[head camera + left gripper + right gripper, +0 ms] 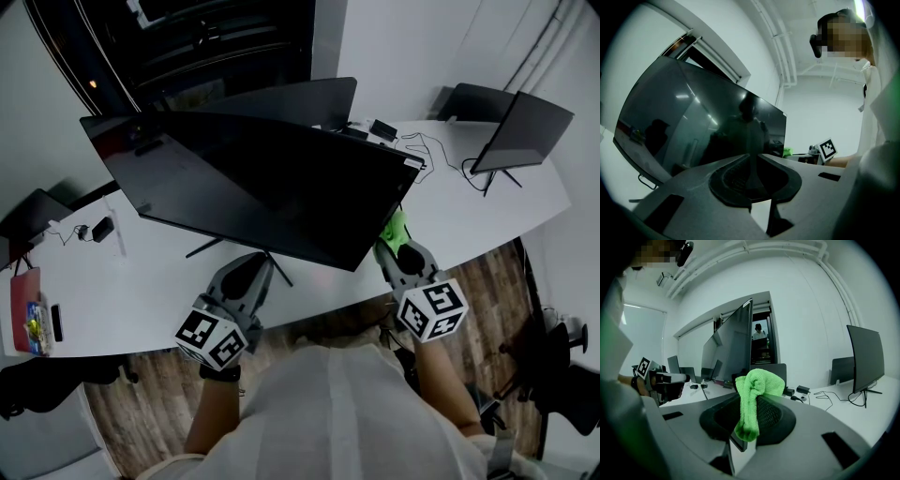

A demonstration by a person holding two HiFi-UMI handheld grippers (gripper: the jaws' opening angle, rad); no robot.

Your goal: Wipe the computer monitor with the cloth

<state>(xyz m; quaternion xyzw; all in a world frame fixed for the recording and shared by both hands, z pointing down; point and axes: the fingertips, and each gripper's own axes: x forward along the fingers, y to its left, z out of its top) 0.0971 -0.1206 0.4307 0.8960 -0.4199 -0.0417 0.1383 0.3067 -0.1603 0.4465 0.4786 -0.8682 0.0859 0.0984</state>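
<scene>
Pinching a green cloth [758, 385], the right gripper [400, 249] sits nearest, over the front edge of the desk. The cloth is a nubby knit, bunched into a knob above the jaw tips, with a tail hanging down between the ribbed dark pads. Left gripper [751, 161]: jaws pressed together, nothing green in them. The thin dark line between the pads reads as their seam, though the light there is poor. Both tools are matte grey plastic, each carrying a black-and-white marker cube. White desk [141, 281]: smooth top, curved front edge, wood-plank floor [487, 272] below it. Computer monitor [253, 178] just beyond both grippers: a wide, thin, glossy black slab on slim dark legs. The cloth sits just beside its lower right corner. The head view alone gives the screen's full width. The right gripper view shows it edge-on, a narrow blade. The left gripper view shows the face, dark with ceiling-light reflections. Bare desk lies left of the stand. To the right are a loose cable [441, 155] and, well apart, a second monitor [523, 129] on its own stand. Farther back, another dark screen [291, 101] stands close behind the big one.
</scene>
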